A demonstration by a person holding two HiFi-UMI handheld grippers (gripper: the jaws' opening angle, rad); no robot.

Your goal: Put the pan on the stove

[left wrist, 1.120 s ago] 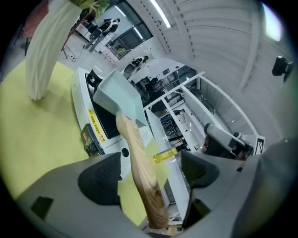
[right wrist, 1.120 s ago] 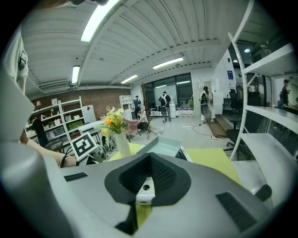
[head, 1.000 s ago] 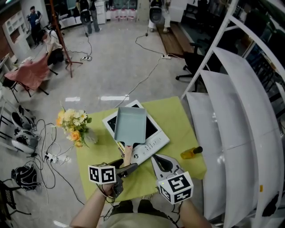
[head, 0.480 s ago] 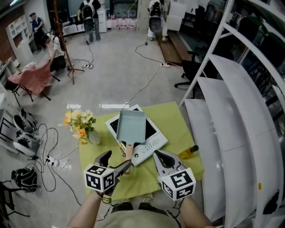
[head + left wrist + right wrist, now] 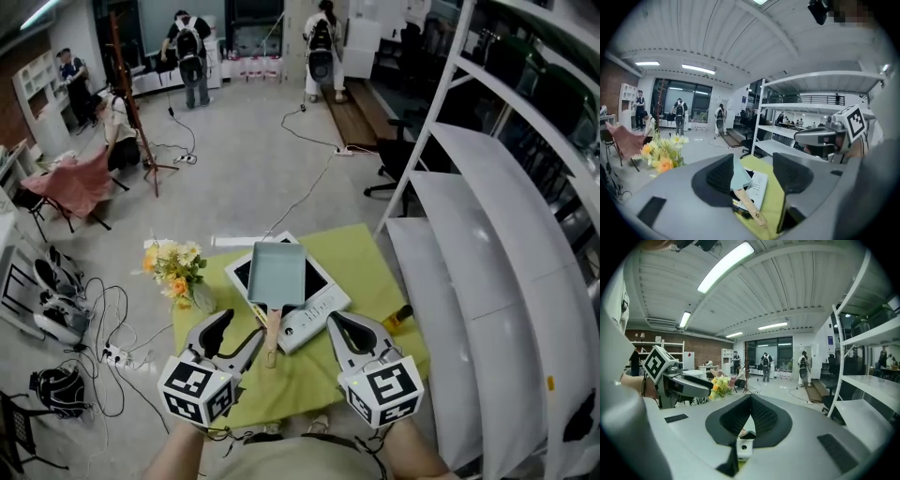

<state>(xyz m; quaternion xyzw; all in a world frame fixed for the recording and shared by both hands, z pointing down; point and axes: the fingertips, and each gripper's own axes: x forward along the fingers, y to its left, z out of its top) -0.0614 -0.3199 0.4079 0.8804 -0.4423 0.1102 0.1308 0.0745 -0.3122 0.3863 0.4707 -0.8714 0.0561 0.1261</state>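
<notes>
Several broad white shelves (image 5: 487, 234) fill the space on our right, the biggest things near us. Beside them stands the desk (image 5: 366, 262), draped in a yellow-green cloth. A white stove (image 5: 323, 305) with a dark glass top lies at an angle near the desk's far edge, its control strip turned toward us.

The pan (image 5: 277, 274) – pale blue, rectangular – sits on the stove's glass. Its wooden handle (image 5: 272, 339) reaches past the stove's near edge, over the cloth, toward us. A bunch of yellow and orange flowers (image 5: 176, 272) stands at the desk's left edge, apart from the stove.

We hold the left claw (image 5: 240, 328) just left of the handle, raised off the cloth. Its jaws stand apart and are closing; in the left gripper view the handle shows in the gap between them, but neither pad touches it. We hold the right claw (image 5: 342, 323) on the handle's other side, near the stove's corner – its jaws are pressed together on nothing.

A small yellow bottle (image 5: 398, 317) lies near the desk's right edge.
</notes>
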